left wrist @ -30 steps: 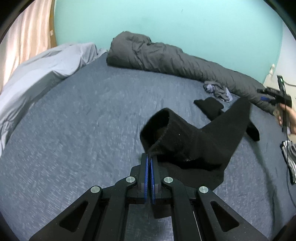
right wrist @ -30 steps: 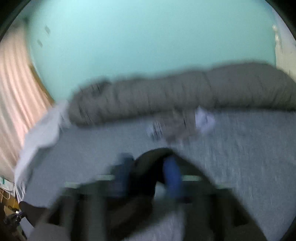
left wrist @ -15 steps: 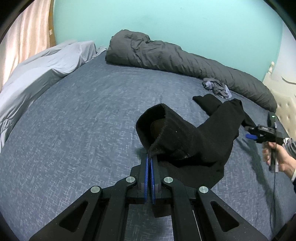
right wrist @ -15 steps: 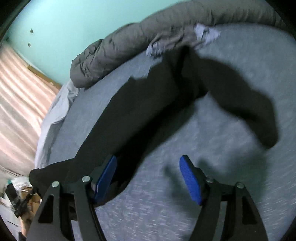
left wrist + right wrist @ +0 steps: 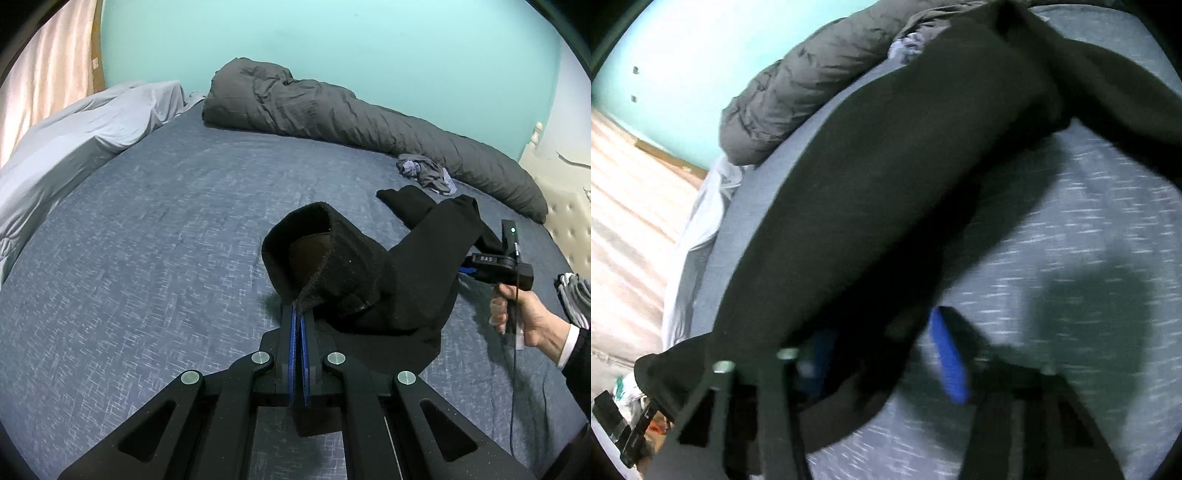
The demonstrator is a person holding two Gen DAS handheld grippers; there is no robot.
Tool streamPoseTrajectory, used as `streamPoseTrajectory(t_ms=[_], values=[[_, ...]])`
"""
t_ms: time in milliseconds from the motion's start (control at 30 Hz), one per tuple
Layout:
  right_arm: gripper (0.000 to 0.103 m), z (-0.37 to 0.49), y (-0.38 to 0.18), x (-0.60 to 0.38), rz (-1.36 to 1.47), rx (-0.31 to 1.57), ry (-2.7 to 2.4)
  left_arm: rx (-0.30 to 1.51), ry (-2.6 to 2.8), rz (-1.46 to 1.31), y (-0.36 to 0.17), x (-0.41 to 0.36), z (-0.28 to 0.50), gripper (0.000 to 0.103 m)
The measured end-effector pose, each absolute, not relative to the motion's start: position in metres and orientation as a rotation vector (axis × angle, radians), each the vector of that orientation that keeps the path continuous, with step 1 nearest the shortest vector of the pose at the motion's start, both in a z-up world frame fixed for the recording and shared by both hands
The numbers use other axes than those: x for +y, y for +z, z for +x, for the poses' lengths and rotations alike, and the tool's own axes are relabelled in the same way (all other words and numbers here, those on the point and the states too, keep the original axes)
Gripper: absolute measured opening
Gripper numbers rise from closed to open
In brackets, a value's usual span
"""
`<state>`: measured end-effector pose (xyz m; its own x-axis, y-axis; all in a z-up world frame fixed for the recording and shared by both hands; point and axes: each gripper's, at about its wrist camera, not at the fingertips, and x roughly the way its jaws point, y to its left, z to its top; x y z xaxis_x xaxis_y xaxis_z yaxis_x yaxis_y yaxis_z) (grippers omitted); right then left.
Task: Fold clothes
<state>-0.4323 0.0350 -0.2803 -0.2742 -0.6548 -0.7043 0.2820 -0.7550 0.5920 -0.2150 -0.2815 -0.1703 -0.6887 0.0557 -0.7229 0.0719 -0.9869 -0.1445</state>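
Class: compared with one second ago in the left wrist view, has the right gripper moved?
Yes. The right gripper has dropped from beside the dark grey duvet toward the camera, now low over the blue bedsheet against the black garment.

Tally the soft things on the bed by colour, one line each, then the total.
Black: 1, the garment held by the left gripper.
Dark grey: 1, the duvet.
Light grey: 1, the pillow.
Blue-grey: 1, the crumpled cloth.
Grey-and-white striped: 1, the cloth at the right edge.
Total: 5
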Motion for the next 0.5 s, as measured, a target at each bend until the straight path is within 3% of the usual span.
streamPoseTrajectory(t_ms=[133,500], values=[[0.009,-0.424,-0.272,0.032,1.304,-0.448,-2.083,0.244,-2.870,1.234,-0.165,-0.279,-0.210,0.002],[0.005,-0.373,-0.167,0.127,1.017,-0.549,-2.157,0.264,-2.917,1.175,-0.113,-0.257,-0.189,0.002]])
